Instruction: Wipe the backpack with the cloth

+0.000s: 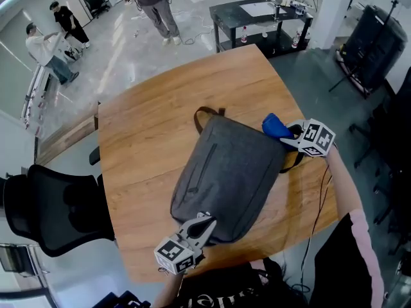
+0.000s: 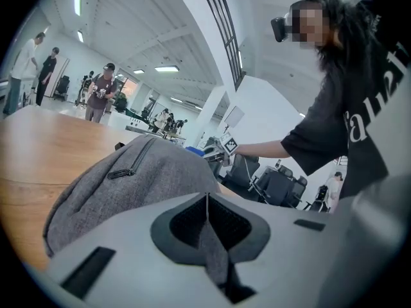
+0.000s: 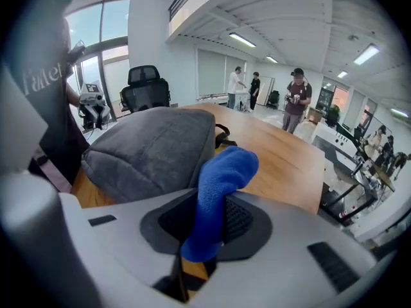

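A grey backpack (image 1: 228,172) lies flat on the round wooden table (image 1: 148,127), its front zip up and its brown top handle (image 1: 205,113) pointing away from me. My left gripper (image 1: 204,226) is at the bag's near bottom edge, shut on a fold of its grey fabric (image 2: 212,249). My right gripper (image 1: 292,136) hovers at the bag's far right corner, shut on a blue cloth (image 1: 276,126). In the right gripper view the cloth (image 3: 221,178) sticks up from between the jaws, beside the backpack (image 3: 148,149) and just above the table.
A black office chair (image 1: 51,210) stands at the table's left. A black side table (image 1: 257,18) with bottles is beyond the far edge, and dark cases (image 1: 379,37) stand at the right. Several people stand on the floor far behind. A black strap (image 1: 292,162) trails off the bag's right side.
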Available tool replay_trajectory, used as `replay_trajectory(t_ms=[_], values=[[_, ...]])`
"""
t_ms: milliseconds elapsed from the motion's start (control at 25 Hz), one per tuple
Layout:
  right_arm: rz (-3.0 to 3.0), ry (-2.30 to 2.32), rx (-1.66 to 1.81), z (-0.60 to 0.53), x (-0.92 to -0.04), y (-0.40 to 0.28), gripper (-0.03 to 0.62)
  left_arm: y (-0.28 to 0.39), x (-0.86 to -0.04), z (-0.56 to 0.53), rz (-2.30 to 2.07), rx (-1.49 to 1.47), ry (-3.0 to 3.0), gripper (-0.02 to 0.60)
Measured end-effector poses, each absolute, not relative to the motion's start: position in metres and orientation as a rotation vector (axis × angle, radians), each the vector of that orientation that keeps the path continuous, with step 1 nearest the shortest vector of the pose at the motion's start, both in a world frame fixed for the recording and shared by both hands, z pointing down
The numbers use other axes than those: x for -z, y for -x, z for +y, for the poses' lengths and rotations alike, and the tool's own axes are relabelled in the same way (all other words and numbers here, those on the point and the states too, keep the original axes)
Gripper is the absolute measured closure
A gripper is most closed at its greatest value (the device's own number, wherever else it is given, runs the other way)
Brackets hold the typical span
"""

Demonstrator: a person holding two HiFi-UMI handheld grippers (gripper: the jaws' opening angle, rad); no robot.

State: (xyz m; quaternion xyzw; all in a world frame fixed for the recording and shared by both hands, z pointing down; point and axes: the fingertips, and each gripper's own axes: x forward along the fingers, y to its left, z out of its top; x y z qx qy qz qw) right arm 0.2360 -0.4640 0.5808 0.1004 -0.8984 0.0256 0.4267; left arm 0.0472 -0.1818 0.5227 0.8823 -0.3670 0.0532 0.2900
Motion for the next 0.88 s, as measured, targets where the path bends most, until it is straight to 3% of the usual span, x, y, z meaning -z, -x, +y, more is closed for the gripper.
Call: replay_trajectory(t_ms=[480, 880], values=[[-2.300, -0.923, -0.397, -0.402, -0.568, -0.304, 0.510, -0.022, -0.514, -0.164, -1.094, -0.140, -2.354, 0.580], [-2.379, -1.324, -0.746, -0.274, -0.543, -0.276, 0.510, -0.003, -0.508, -0.128, -1.091, -0.126, -2.392, 0.580]])
